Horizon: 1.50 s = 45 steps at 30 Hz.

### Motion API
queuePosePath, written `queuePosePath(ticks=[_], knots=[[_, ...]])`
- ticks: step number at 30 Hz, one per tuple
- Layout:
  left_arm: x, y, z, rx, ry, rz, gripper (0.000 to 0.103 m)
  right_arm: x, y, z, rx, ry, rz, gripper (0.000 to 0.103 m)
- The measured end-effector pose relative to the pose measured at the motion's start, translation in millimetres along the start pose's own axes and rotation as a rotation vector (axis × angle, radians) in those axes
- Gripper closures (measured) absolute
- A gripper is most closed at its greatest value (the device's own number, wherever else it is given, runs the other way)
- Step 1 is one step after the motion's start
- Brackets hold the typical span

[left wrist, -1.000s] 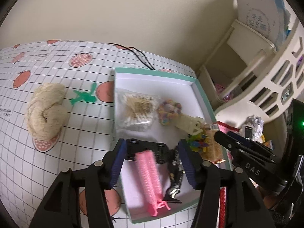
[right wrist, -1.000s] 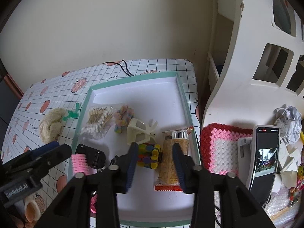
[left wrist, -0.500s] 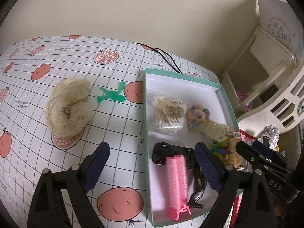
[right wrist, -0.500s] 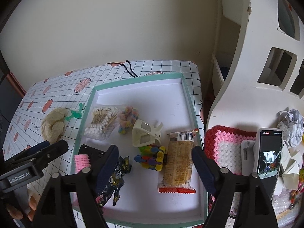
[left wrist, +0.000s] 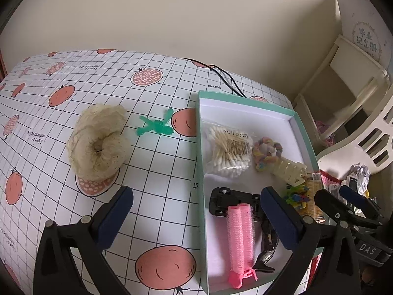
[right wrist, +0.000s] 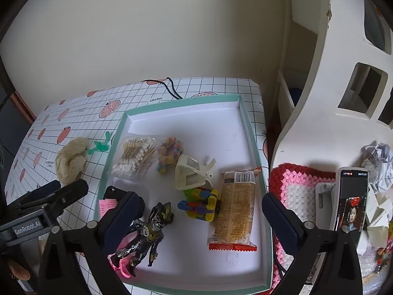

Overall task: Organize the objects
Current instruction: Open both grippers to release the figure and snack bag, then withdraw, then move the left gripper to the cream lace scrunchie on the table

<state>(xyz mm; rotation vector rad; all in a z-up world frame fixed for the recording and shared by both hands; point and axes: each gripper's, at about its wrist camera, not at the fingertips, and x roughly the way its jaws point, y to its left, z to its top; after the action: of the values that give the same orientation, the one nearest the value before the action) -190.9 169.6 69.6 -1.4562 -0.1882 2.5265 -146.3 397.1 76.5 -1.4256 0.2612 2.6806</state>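
Grid-patterned tabletop (left wrist: 157, 172), pomegranate print: cream frilly scrunchie (left wrist: 98, 142) and green plastic clip (left wrist: 157, 126) lie outside teal-rimmed white box (left wrist: 200, 147), far-left of left gripper (left wrist: 196, 211), nearer one; both jaws apart, empty.

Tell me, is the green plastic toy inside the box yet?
No, the green toy lies on the tablecloth just outside the box, beside the cream scrunchie.

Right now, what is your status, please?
Both claws open, holding nothing: left, right. Scrunchie and green clip outside the box. Nothing blocking.
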Motion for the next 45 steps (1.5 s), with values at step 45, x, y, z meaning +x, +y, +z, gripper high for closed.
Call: queuePosePath(ticks=[45], knots=[[-73.6,150.1,60.7,-0.142,-0.16,0.078,0.0,-2.3,127.9,38.2,-0.017,-0.12,0.107,0.0]])
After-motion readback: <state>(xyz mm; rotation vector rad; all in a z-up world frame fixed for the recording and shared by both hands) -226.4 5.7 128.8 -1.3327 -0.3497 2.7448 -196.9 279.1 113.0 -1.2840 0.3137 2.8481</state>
